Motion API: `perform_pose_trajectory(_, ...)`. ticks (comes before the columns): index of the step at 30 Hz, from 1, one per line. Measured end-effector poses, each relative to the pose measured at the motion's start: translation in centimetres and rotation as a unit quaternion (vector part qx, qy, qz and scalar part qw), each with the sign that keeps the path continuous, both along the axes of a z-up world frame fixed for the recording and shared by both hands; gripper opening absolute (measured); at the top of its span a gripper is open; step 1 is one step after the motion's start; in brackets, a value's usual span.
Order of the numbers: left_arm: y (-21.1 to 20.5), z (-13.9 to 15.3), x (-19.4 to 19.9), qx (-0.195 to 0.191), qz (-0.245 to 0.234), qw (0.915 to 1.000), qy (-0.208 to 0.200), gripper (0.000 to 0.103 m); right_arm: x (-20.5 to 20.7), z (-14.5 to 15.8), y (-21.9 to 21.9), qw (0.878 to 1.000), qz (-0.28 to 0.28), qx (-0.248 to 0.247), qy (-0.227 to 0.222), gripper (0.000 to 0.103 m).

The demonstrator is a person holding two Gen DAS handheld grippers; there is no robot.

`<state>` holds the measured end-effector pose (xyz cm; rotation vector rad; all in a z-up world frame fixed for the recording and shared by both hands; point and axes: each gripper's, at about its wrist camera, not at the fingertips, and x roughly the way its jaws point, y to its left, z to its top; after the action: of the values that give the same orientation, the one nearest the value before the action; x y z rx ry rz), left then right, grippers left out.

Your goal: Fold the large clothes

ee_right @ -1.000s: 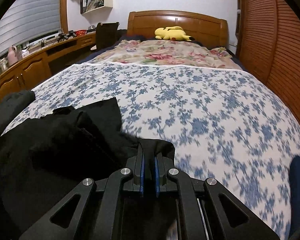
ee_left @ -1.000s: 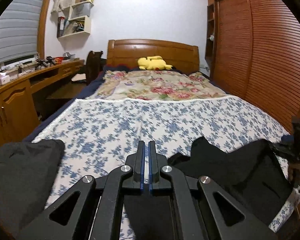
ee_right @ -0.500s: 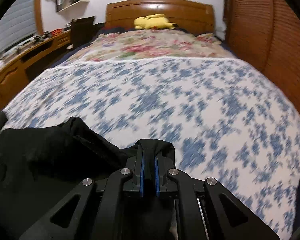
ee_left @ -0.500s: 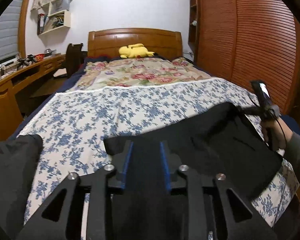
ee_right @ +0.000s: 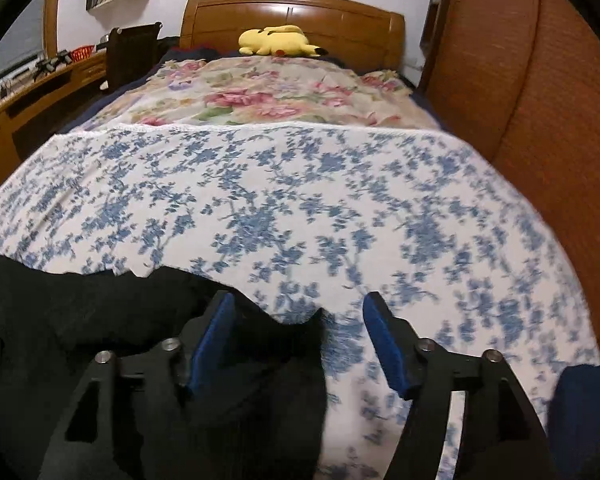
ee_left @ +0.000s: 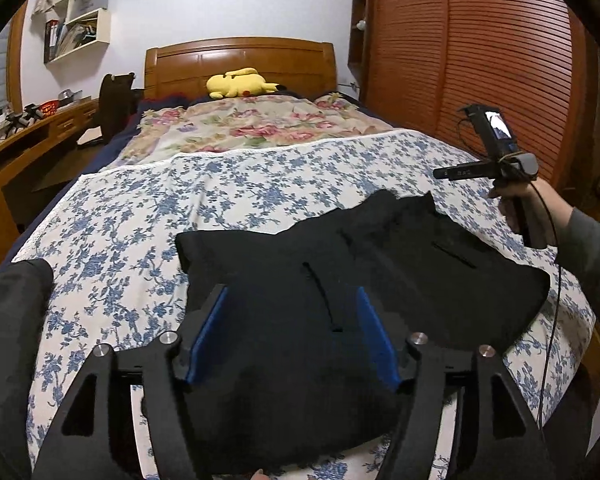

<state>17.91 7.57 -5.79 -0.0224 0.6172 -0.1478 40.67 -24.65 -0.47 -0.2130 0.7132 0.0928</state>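
Note:
A black garment [ee_left: 380,272] lies spread flat across the near end of the bed [ee_left: 140,220]. My left gripper [ee_left: 291,290] hovers over its near left part. Its jaws are opening, the cloth lies loose beneath them, and the blue pads [ee_left: 210,324] do not press on it. In the right wrist view the garment [ee_right: 100,320] fills the lower left. My right gripper [ee_right: 298,298] is over its right corner with jaws opening and the cloth corner loose between them. A person's hand [ee_left: 516,204] holds that gripper at the garment's far right.
Another dark garment [ee_left: 8,340] lies at the bed's left edge, and a dark blue item [ee_right: 580,400] sits at its right. A yellow plush toy [ee_left: 240,82] rests by the headboard. A wooden desk [ee_left: 20,140] runs along the left and a slatted wardrobe [ee_left: 480,60] along the right.
Both grippers were shut on the black garment and have let go, with their jaws now apart. The garment has been drawn out and now lies flat on the sheet.

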Motion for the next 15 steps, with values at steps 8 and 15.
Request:
perform_pose_trajectory(8,-1.4,0.0,-0.8,0.007,-0.017,0.9998,0.002,0.067,-9.0,-1.8,0.3,0.996,0.087,0.011,0.029,0.069)
perform_pose_trajectory(15,-2.6,-0.7,-1.9,0.010,-0.026,0.9996,0.010,0.067,-16.3,-3.2,0.9,0.989,0.139,0.025,0.049,0.069)
